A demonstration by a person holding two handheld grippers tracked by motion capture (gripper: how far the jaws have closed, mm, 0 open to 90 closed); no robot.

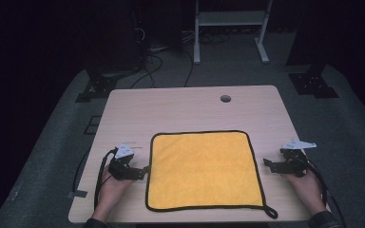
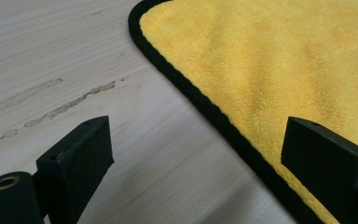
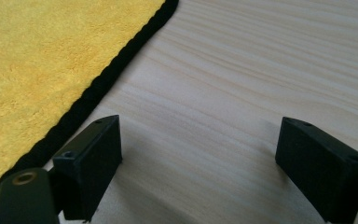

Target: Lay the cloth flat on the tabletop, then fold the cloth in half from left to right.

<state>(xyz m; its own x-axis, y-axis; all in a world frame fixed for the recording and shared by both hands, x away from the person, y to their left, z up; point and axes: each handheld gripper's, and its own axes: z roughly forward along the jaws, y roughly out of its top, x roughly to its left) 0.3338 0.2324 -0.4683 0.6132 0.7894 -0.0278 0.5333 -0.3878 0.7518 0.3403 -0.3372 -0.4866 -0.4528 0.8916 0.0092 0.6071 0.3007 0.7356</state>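
Note:
A yellow cloth (image 1: 204, 171) with a black hem lies spread flat on the wooden table (image 1: 185, 109). My left gripper (image 1: 145, 171) sits low at the cloth's left edge, open. In the left gripper view the hem runs between the wide jaws of this gripper (image 2: 198, 140), one jaw over the yellow cloth (image 2: 270, 60) and the other over bare wood. My right gripper (image 1: 267, 164) rests just off the cloth's right edge, also open. In the right gripper view bare wood lies between its jaws (image 3: 200, 135), and the cloth (image 3: 42, 60) lies off to the left.
A small loop (image 1: 271, 212) hangs off the cloth's near right corner. A round hole (image 1: 225, 99) is in the table's far side. Worn streaks (image 2: 70, 100) mark the wood left of the cloth. A white stand (image 1: 230, 19) and cables lie on the floor beyond.

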